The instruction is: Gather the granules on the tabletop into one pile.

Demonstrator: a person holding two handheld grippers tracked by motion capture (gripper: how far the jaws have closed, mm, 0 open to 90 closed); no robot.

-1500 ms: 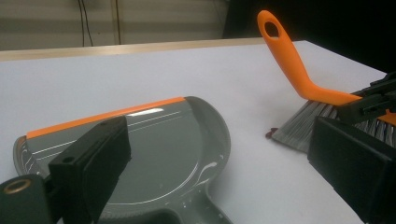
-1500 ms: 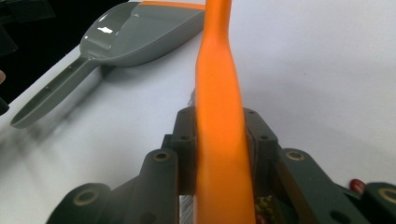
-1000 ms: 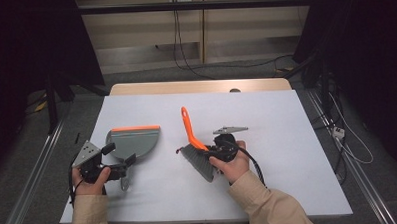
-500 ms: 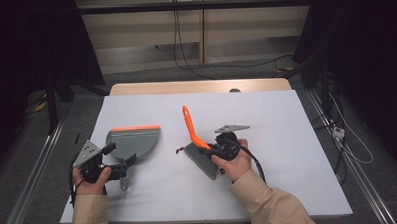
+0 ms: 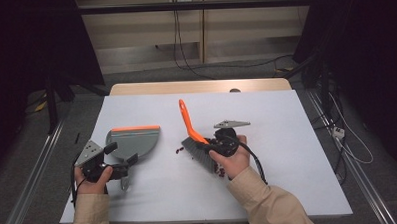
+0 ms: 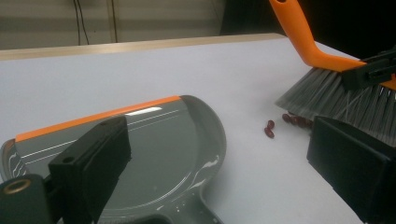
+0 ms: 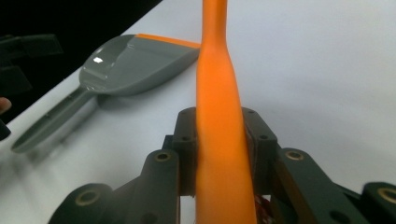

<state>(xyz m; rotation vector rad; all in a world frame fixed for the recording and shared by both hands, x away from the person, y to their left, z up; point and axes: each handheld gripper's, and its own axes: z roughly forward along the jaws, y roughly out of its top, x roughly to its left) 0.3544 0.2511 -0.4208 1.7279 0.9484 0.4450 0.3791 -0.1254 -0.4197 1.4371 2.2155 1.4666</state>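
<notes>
Orange brush handle clamped between the right gripper's jaws; grey bristles rest on the white table, touching a few dark red beans. More beans lie by the right hand. Versus one second ago: brush nudged slightly toward the beans, handle lean little changed. Grey dustpan with orange lip unmoved, left of the beans. Left gripper spread wide over the pan's handle, not gripping.
</notes>
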